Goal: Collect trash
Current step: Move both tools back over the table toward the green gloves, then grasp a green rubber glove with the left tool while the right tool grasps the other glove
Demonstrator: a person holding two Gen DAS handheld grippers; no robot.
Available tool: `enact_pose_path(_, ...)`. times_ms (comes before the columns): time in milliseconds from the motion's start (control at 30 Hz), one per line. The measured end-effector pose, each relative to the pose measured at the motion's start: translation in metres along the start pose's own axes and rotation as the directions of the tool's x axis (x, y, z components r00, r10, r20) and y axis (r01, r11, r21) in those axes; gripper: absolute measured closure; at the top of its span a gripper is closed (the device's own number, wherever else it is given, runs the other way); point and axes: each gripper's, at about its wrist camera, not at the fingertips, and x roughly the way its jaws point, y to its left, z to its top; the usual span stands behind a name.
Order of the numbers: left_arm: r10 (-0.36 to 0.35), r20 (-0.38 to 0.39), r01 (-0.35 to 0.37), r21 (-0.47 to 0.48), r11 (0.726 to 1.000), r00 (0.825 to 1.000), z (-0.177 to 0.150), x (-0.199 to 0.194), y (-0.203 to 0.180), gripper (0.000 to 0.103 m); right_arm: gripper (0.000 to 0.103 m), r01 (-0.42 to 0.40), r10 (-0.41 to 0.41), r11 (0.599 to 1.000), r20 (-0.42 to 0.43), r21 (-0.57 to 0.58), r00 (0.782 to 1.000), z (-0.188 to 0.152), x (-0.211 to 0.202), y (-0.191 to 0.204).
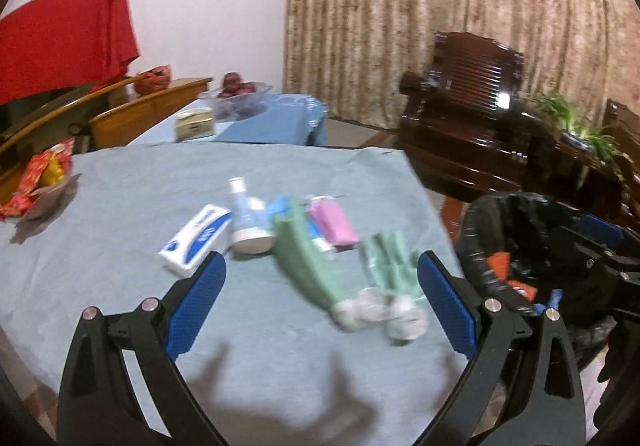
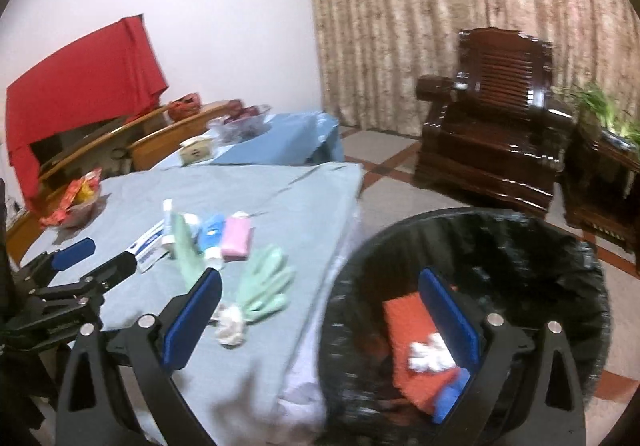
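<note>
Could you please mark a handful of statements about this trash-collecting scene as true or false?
1. Both grippers are open and hold nothing. True: the left gripper and the right gripper each show wide-apart fingers with nothing between them.
2. The trash bin is empty. False: an orange item, crumpled white paper and something blue lie inside.
3. The pink packet lies on the table. True.
4. The green glove is already in the bin. False: it lies on the tablecloth, near the crumpled tissue.
5. The right gripper hangs over the bin. True: its right finger is seen against the bin's inside.
</note>
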Motion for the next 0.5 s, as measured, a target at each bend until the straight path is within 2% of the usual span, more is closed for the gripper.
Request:
enact_pose_path(167,0.055,-0.005,-0.055,-0.023,0.998,0.998,-0.009,0.002,0.026,0.009,0.006,-0.037,0.035,0.998,-0.028,-0.053,0.999,-0.004,0.025,0.033)
enact_pose_path(333,0.087,-0.017,-0.087,-0.037,0.996,0.996,-0.011,0.012,0.044,0.009,0.007,-0.056,0.053,0.997,-0.065,-0.054,0.997,-0.005,0.058,0.052)
enact_pose_path(500,0.099,-0.034,-0.101,-0.05,0.994,0.994,-0.012,0.025,0.054,0.009,0.019,-0.052,0.045,0.997,-0.114,-0.057,0.992,-0.003,0.094,0.058)
